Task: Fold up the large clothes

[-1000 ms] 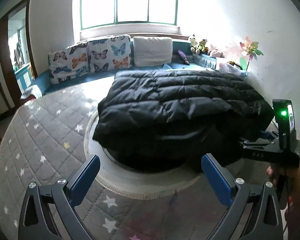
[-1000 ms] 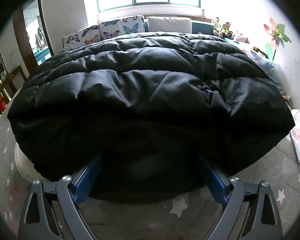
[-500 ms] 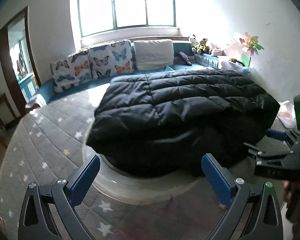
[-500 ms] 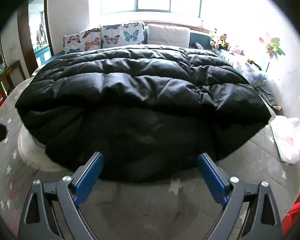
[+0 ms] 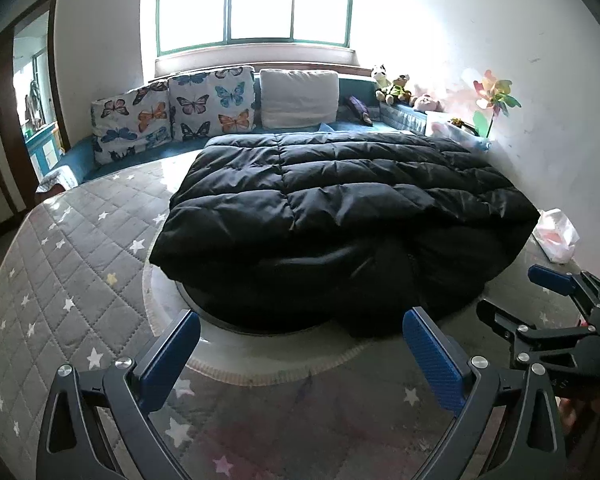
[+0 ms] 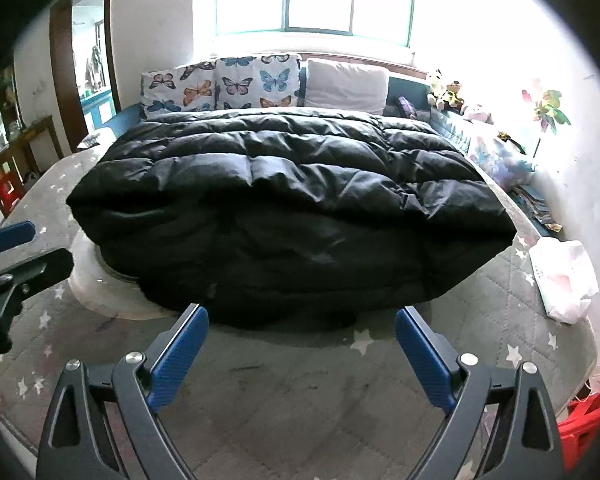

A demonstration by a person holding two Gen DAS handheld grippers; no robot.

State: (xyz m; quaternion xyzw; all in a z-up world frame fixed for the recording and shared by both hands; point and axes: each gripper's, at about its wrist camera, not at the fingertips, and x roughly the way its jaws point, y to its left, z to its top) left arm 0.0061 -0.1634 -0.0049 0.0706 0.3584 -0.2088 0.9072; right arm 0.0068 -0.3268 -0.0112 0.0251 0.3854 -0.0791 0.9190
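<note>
Jaws gape empty on both the left gripper (image 5: 300,354) and right gripper (image 6: 302,350); the folded coat (image 6: 284,208) lies at 12 o'clock, long axis crosswise, right gripper nearer.

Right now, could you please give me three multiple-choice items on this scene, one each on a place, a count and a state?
1. Where does the black puffer coat lie?
A. on the star-patterned mat
B. on the window sill
C. inside a red crate

2. How many butterfly cushions lean below the window?
A. none
B. two
C. five

3. How are the two claws?
A. both shut on the coat
B. one open, one shut
C. both open and empty

Answers:
1 A, it rests folded on the grey mat.
2 B, two stand beside the plain white cushion.
3 C, the left claw and right claw gape apart, short of the coat.
</note>
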